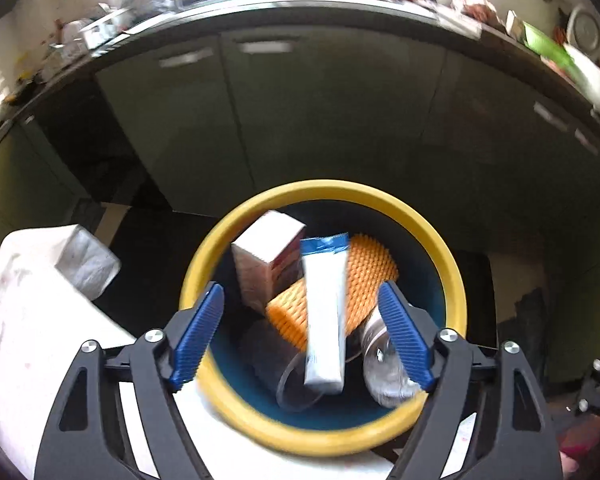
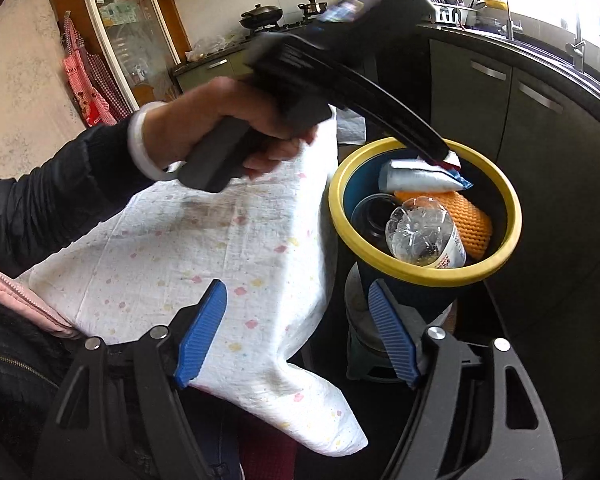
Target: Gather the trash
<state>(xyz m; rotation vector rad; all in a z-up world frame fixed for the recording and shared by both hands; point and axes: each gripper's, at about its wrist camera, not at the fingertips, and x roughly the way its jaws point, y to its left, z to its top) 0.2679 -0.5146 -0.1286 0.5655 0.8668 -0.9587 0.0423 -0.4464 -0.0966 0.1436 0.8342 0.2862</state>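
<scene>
A blue bin with a yellow rim (image 1: pixel 451 276) (image 2: pixel 511 204) holds trash: a white carton (image 1: pixel 266 260), an orange foam net (image 1: pixel 367 264) (image 2: pixel 471 216), a clear cup (image 1: pixel 288 376), a crushed plastic bottle (image 1: pixel 379 368) (image 2: pixel 423 236) and a white tube with a blue end (image 1: pixel 325 312) (image 2: pixel 419 176). My left gripper (image 1: pixel 301 336) is open right above the bin, and the tube lies loose between its fingers. In the right wrist view the left gripper's finger tip (image 2: pixel 439 148) reaches over the rim. My right gripper (image 2: pixel 296 332) is open and empty, lower down beside the bin.
A table with a white flowered cloth (image 2: pixel 220 248) (image 1: pixel 20 320) stands left of the bin, with a folded tissue pack (image 1: pixel 84 260) on it. Dark kitchen cabinets (image 1: pixel 300 120) and a cluttered counter run behind. A dark stand (image 2: pixel 363 344) sits under the bin.
</scene>
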